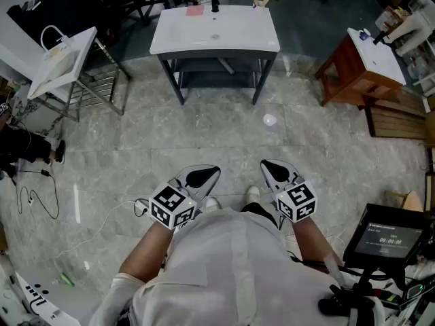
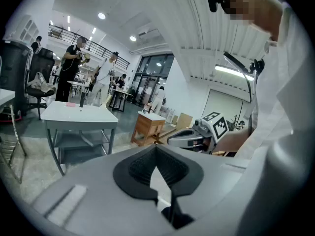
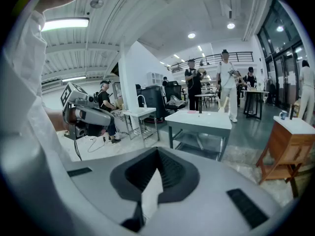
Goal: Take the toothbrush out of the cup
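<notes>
Head view has the person standing on the stone floor [image 1: 224,134], well apart from the white bench [image 1: 170,43] at the far side, with the left gripper [image 1: 204,176] and the right gripper [image 1: 275,172] held side by side close to the body. Both gripper views show the jaws closed, pad against pad, with nothing between them. Neither the toothbrush nor the cup can be made out for certain. A dark upright thing [image 1: 215,0] stands at the far edge of the bench, near a small pink item [image 1: 195,10], and it is too small to tell whether it is the cup or a tap.

The first risk is probably going for the wrong thing, since the target only becomes readable from close up. A white cable [image 1: 102,223] lies on the floor near the person's left, and a wooden table [image 1: 360,66] stands to the far right, so a careless step could snag or bump. At the bench, closed jaws would knock the cup over if pushed in without opening first. A thin toothbrush handle pinched off-centre could slip or twist, and pulling it at a slant without the other gripper steadying the cup would likely drag the cup along or tip it
</notes>
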The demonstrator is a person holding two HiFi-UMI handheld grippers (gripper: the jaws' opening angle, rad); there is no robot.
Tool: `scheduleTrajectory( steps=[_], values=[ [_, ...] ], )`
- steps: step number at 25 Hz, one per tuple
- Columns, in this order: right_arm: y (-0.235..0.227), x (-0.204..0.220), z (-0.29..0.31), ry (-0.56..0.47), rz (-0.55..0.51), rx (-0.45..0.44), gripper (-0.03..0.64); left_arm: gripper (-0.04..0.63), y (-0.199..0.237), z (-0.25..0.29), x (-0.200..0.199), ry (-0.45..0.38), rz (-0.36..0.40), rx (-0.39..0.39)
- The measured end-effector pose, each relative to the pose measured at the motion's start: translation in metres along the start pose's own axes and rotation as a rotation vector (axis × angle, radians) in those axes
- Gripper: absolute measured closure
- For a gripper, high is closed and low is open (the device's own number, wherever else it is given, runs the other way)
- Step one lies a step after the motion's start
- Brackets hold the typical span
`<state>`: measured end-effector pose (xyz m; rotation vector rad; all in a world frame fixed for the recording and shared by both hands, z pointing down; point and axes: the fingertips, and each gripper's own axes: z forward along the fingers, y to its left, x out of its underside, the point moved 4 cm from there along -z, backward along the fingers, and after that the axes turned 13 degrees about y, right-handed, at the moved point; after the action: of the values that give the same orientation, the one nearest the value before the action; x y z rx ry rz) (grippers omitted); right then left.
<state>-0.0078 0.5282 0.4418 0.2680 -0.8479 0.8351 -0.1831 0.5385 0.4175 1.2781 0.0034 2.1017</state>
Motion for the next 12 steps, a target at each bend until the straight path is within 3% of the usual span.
scheduleTrajectory(
  steps=[6, 12],
  values=[
    [0.013, -0.006, 0.012, 0.003, 0.009, 0.022, 0.612, 0.59, 0.02, -0.012, 0.009, 0.011, 0.038, -0.01],
    [-0.011, -0.012, 0.021, 0.019, 0.031, 0.012, 0.612, 0.589, 0.036, 0.009, -0.004, 0.005, 0.022, 0.002]
  ],
)
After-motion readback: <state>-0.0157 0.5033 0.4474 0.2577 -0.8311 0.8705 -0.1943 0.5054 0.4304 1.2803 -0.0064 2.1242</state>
